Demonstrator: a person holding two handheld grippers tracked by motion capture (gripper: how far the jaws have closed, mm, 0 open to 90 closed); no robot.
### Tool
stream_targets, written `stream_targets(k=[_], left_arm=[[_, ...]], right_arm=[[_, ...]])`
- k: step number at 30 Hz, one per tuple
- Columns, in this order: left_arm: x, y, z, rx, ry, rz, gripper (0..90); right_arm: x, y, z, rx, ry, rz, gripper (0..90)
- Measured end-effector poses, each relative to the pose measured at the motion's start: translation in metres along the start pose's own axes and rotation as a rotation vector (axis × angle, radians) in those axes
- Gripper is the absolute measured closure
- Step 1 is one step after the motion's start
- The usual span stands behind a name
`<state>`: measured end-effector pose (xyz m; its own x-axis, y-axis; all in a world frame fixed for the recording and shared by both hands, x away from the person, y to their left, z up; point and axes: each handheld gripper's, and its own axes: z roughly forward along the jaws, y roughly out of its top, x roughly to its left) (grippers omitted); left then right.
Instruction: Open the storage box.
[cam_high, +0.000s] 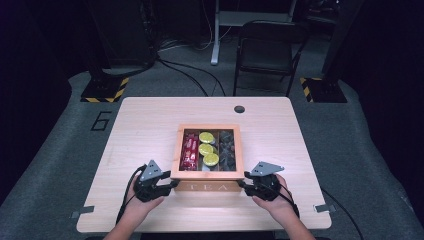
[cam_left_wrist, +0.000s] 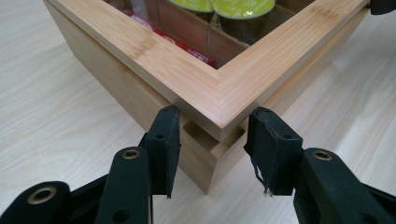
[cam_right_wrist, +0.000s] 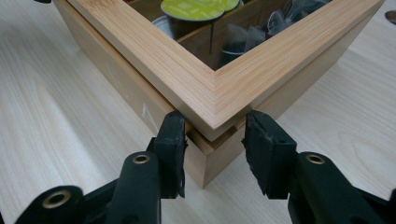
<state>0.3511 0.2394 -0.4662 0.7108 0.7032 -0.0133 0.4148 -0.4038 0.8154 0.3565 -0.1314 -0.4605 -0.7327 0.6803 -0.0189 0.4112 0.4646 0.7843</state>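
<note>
Table (cam_high: 150, 120) of pale wood-grain laminate, rectangular, with dark round grommet hole (cam_high: 239, 109) near far edge. Centred toward near edge: square bamboo tea box (cam_high: 207, 186) with glass-windowed lid (cam_high: 176, 150), lid down or nearly down, front panel lettered "TEA". Visible through window, three compartments: red sachets (cam_high: 189, 150) at left, green-topped capsules (cam_high: 207, 148) in middle, dark wrapped sachets (cam_high: 227, 147) at right.

Left gripper (cam_high: 170, 184) set at near left corner of box; right gripper (cam_high: 244, 184) at near right corner. Hands low and steady on table behind each.

Left gripper view: jaws partly closed, straddling corner of lid, one pad (cam_left_wrist: 166, 140) against or just beside each face where lid overhangs box body; firm contact not confirmed, small gap possible. Right gripper view: same arrangement, pads (cam_right_wrist: 172, 140) narrowly open astride corner at seam between lid and body, no clear clamping seen. Nothing lifted.

Judged step: taking hold of lid at both front corners to raise it. To do well: seat pads on lid edge alone, above seam, not on body below; close both sides evenly before lifting; raise both corners together to avoid racking lid on rear hinge; keep lift slow so box does not slide or tip toward far edge.
</note>
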Motion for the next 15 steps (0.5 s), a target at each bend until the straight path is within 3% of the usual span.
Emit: stream_targets(k=[5, 15], left_arm=[[-0.0013, 0.0011, -0.0019, -0.037, 0.024, 0.01, 54.6], [-0.0005, 0.0015, -0.003, -0.042, 0.016, 0.002, 54.6]], right_arm=[[-0.0002, 0.0014, -0.0023, -0.037, -0.016, -0.002, 58.3], [0.0007, 0.0017, -0.0031, -0.049, -0.02, 0.009, 58.2]])
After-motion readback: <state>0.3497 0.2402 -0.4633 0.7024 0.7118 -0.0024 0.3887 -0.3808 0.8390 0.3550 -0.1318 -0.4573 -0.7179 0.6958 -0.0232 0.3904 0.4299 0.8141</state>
